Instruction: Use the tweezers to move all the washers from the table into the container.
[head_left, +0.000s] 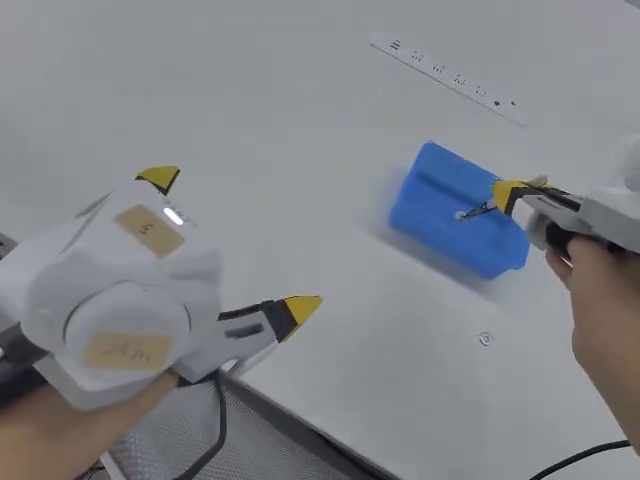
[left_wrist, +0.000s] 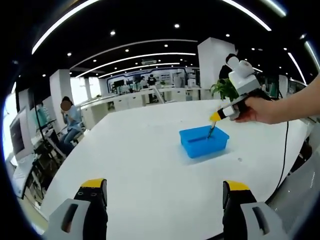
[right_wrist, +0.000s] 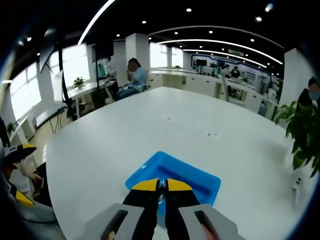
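Closest to me, the left tongs hang over the near edge of the broad white bench. They are white-bodied with yellow tips, and their jaws are spread wide with nothing between them. The left gripper view shows the same wide gap, with bare bench beyond it.

Across to the right, the right tongs are pressed tight on a pair of thin dark metal tweezers. The tweezers slant down so that their points sit inside the blue rectangular plastic container. I cannot tell whether the points carry anything. In the left gripper view the right tongs hold the tweezers over the container. In the right gripper view the yellow tips meet, with the container just beyond them.

One small silver ring-shaped washer lies flat on the bench, on the near side of the container and apart from it.
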